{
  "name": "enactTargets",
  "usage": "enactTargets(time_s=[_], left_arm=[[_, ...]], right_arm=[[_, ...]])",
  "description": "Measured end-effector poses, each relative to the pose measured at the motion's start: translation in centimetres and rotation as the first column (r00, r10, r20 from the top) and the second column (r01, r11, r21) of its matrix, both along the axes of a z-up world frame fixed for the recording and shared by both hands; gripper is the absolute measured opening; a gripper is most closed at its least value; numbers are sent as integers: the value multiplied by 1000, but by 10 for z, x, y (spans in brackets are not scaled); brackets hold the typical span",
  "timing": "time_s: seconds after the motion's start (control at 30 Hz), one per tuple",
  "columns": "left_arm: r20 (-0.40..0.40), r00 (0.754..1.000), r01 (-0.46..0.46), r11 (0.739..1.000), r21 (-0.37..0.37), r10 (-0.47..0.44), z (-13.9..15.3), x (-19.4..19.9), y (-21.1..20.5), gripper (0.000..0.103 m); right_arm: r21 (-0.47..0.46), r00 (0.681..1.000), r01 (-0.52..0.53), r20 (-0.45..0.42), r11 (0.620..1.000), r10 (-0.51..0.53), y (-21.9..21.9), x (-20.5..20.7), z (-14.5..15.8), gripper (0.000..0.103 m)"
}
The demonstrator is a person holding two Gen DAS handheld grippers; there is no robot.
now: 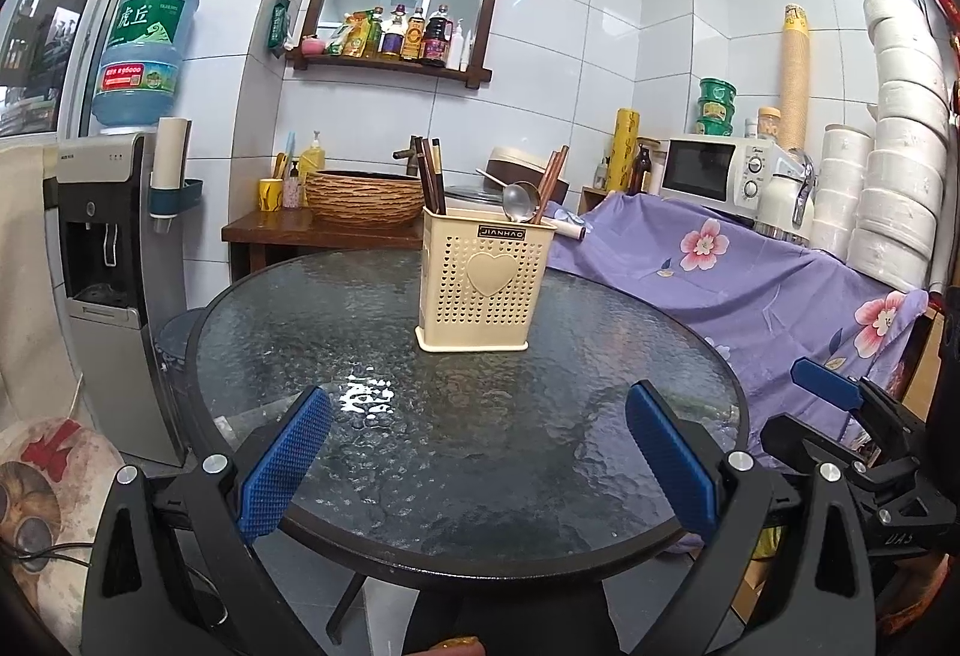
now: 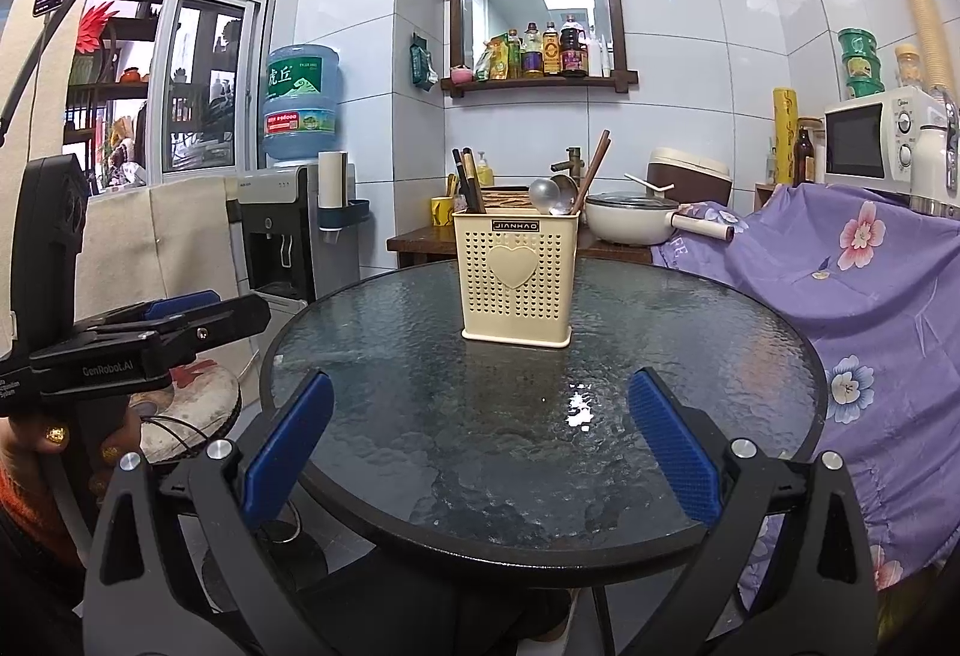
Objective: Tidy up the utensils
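A cream perforated utensil holder with a heart on its front stands upright on the round glass table, toward the far side. Dark chopsticks stick up from its left part. Metal spoons and brown chopsticks stand in its right part. My left gripper hovers open over the table's near edge, nothing between its blue pads. My right gripper is likewise open and empty, well short of the holder.
A water dispenser stands left of the table. A purple floral cloth covers furniture on the right, with a microwave behind it. A wooden side table with a basket and a pot sits behind.
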State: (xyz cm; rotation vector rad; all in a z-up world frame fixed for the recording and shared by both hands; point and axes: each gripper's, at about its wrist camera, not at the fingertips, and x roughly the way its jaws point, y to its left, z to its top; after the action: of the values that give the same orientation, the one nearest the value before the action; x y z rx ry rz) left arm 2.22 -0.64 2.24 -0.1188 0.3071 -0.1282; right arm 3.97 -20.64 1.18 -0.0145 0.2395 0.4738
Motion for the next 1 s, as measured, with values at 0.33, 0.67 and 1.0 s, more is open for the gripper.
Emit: enactTargets(time_s=[0.33, 0.67, 1.0], left_arm=[[-11, 1000, -8, 1000, 25, 9, -1, 2, -5, 97], [-7, 1000, -3, 1000, 28, 3, -1, 4, -9, 97], [-8, 1000, -28, 997, 66, 29, 0, 4, -13, 97]], right_arm=[[-1, 1000, -1, -5, 1000, 1, 1, 1, -1, 97], [-3, 1000, -3, -6, 1000, 3, 2, 2, 0, 97], [3, 1000, -9, 4, 1000, 9, 2, 3, 3, 97]])
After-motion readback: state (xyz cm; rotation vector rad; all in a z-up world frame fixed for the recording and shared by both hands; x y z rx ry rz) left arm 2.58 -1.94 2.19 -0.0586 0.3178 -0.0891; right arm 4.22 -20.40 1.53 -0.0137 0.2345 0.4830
